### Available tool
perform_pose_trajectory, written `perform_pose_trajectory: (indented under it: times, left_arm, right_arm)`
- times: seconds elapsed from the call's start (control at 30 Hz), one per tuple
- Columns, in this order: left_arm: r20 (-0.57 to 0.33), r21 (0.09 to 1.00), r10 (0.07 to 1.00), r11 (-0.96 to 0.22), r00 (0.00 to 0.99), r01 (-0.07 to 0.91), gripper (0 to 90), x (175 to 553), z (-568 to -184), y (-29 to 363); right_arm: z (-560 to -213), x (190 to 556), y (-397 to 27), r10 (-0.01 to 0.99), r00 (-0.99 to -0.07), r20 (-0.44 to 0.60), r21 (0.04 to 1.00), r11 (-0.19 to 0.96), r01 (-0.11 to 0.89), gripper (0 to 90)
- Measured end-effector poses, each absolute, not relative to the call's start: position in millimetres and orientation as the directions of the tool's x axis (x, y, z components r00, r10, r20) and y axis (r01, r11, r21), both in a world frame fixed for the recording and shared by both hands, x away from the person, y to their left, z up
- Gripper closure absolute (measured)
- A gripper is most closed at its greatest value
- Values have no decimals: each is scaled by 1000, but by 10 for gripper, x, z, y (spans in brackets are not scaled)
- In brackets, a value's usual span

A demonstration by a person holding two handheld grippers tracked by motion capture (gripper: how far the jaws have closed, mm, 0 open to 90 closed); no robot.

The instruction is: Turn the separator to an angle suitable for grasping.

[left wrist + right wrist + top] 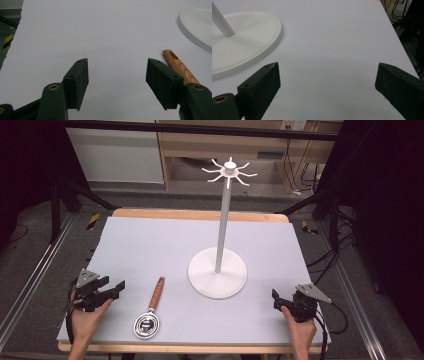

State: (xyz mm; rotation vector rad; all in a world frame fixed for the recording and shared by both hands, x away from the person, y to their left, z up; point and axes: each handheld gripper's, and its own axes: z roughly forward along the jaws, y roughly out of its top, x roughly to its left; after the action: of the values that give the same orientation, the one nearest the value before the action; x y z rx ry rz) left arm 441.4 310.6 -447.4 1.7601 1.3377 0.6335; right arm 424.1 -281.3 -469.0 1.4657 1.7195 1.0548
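Note:
A small metal strainer with a wooden handle lies on the lilac mat near the front edge. A little left of it, my left gripper rests on the mat, held by a hand. In the left gripper view its jaws stand open with bare mat between them, and the wooden handle lies just beyond the right jaw. My right gripper sits at the front right, also open on nothing. A white hook stand rises from its round base mid-table.
The stand's round base lies left of the right gripper's jaws, and its edge is at the far right in the left gripper view. Hooks fan out at the pole's top. The mat covers a wooden table.

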Motion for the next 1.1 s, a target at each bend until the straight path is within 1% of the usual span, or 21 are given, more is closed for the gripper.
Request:
perform_pose_trajectory:
  times: [0.3,0.4,0.57,0.73,1.1]
  left_arm:
    - [-83,843,932,-123,353,524,351,4344,-4380,2937]
    - [-76,838,915,-156,395,524,365,4325,-4342,2833]
    - [-54,834,903,-194,427,516,369,4281,-4298,2711]
    - [-36,832,896,-219,443,510,371,4256,-4266,2630]
    - [-31,816,879,-253,476,520,381,4233,-4258,2440]
  right_arm:
    - [-4666,4221,-2766,982,-190,16,883,76,463,70]
    - [-4654,4219,-2749,981,-195,9,879,85,468,70]
    - [-4663,4225,-2718,979,-202,1,876,96,473,73]
    - [-4666,4233,-2695,976,-216,-10,870,115,479,74]
    - [-4670,4233,-2678,975,-221,-8,867,117,485,75]
